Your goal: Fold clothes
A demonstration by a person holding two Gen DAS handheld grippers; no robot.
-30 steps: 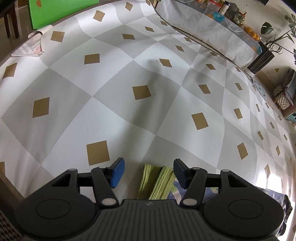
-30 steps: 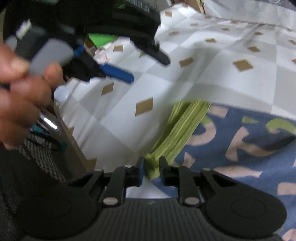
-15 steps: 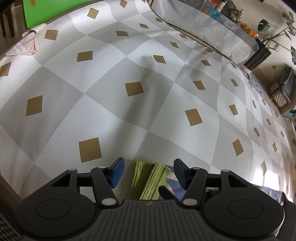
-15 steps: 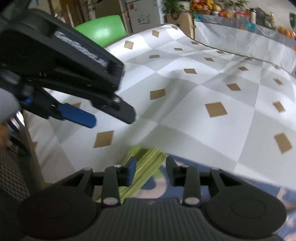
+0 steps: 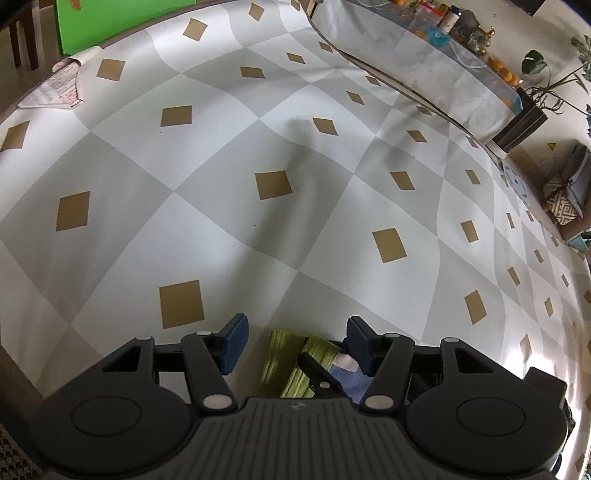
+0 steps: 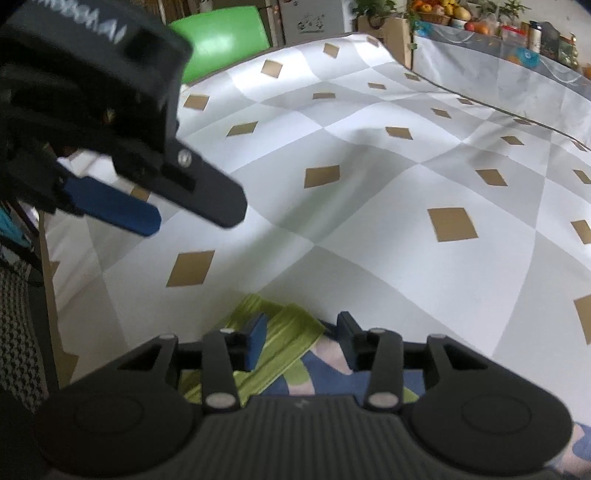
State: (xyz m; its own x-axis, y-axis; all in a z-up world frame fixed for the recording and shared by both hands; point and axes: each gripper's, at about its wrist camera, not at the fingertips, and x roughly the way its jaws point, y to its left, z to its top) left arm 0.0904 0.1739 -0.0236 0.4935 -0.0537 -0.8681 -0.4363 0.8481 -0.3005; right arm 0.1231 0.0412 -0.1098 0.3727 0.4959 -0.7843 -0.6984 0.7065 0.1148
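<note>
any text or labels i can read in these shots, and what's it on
Nothing reads cleanly.
White lettering on the left claw's housing: blurred, cut off, illegible.
Printed paper at the table edge: print too small.
Cardboard box behind the table: drawings only, no legible words.
Garment: large letter-like shapes, unreadable.

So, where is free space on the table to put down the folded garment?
The checked tablecloth lies bare between the papers and the second table. It is crowded only near the garment, where both grippers meet.
</note>
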